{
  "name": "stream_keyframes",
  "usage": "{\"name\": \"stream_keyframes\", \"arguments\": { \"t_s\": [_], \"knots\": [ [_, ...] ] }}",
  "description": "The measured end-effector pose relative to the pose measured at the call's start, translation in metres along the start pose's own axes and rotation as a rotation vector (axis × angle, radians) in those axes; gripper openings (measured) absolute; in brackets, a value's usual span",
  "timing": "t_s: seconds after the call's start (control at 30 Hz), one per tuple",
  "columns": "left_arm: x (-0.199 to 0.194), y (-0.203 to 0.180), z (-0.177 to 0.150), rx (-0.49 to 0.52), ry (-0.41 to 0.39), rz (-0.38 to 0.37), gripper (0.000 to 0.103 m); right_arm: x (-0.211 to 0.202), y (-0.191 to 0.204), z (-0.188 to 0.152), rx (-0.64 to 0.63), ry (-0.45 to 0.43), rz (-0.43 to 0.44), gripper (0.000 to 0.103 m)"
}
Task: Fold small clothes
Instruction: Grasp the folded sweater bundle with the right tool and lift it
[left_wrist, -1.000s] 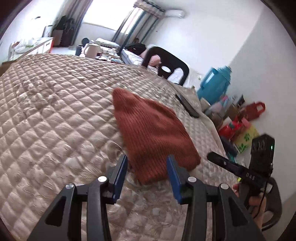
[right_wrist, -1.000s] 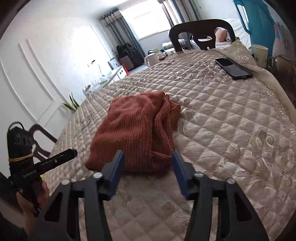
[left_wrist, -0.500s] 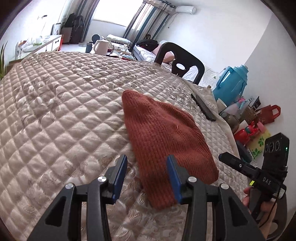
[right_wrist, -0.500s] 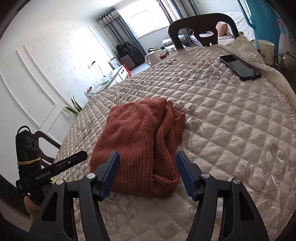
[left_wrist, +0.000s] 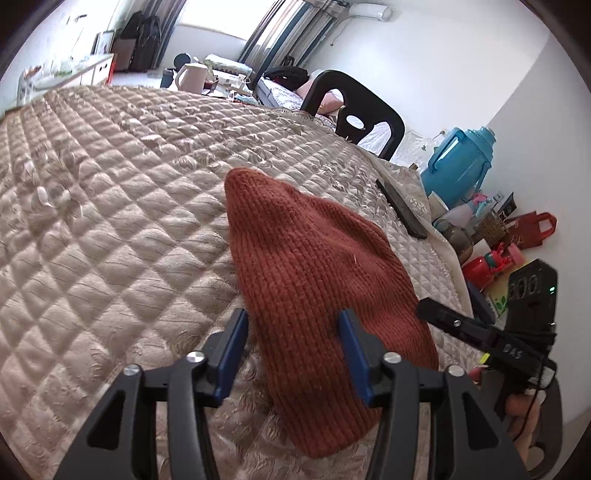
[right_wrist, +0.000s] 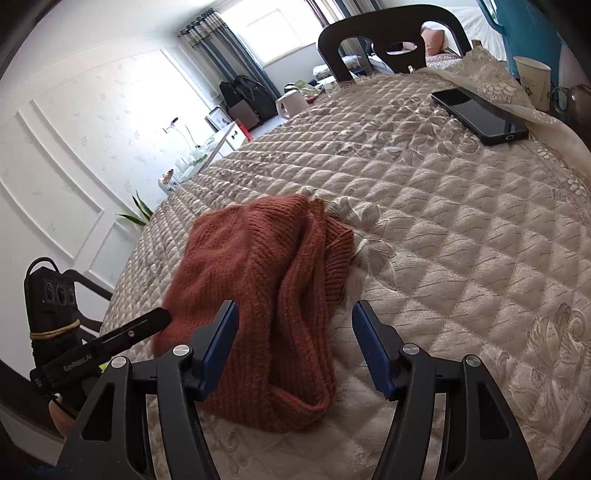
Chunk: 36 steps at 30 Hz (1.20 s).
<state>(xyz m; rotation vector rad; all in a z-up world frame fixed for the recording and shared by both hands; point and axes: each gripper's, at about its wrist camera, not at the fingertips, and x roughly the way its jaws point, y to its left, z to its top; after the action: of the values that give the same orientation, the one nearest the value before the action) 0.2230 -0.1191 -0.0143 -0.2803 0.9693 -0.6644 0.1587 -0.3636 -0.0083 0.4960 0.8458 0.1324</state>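
— Where are the grippers?
— Left gripper (left_wrist: 293, 332) has just widened, right gripper (right_wrist: 295, 334) too; both gape over the rust knitted sweater's (right_wrist: 258, 280) near end, gripping nothing.
— And the sweater?
— Folded on the quilted bedspread (right_wrist: 443, 229), smartphone (right_wrist: 480, 116) beyond.

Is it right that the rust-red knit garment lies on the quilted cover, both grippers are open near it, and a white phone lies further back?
Not quite: the phone is black, as the right wrist view shows. The rest holds: the knit garment lies on the quilted cover, with the left gripper and right gripper open.
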Motion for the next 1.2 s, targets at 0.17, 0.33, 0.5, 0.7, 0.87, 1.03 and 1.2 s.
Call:
{"name": "stream_keyframes", "arguments": {
  "t_s": [0.17,0.33,0.5,0.7,0.87,1.03,1.2],
  "knots": [
    [0.014,0.007,-0.003,-0.034,0.018,-0.036,0.061,0.013,-0.011,-0.001,0.026,0.034,-0.003,0.065],
    [0.020,0.003,-0.003,-0.017,0.002,-0.043,0.063,0.013,-0.015,0.000,0.033,0.019,0.021,0.065],
    [0.018,0.004,-0.006,-0.010,0.005,-0.058,0.063,0.018,-0.005,-0.001,0.016,0.053,0.034,0.064],
    [0.018,0.003,-0.009,0.010,-0.026,-0.054,0.063,0.018,-0.011,-0.001,0.023,0.025,0.048,0.056],
    [0.025,-0.005,-0.004,0.026,-0.030,-0.024,0.062,0.024,-0.007,0.003,0.019,0.013,0.031,0.041],
    [0.018,-0.011,-0.013,0.044,-0.043,0.008,0.052,0.020,-0.002,-0.003,0.028,0.027,0.064,0.031],
    [0.020,-0.016,-0.010,0.065,-0.049,0.036,0.048,0.026,-0.006,-0.002,0.053,0.027,0.092,0.030]
  ]
}}
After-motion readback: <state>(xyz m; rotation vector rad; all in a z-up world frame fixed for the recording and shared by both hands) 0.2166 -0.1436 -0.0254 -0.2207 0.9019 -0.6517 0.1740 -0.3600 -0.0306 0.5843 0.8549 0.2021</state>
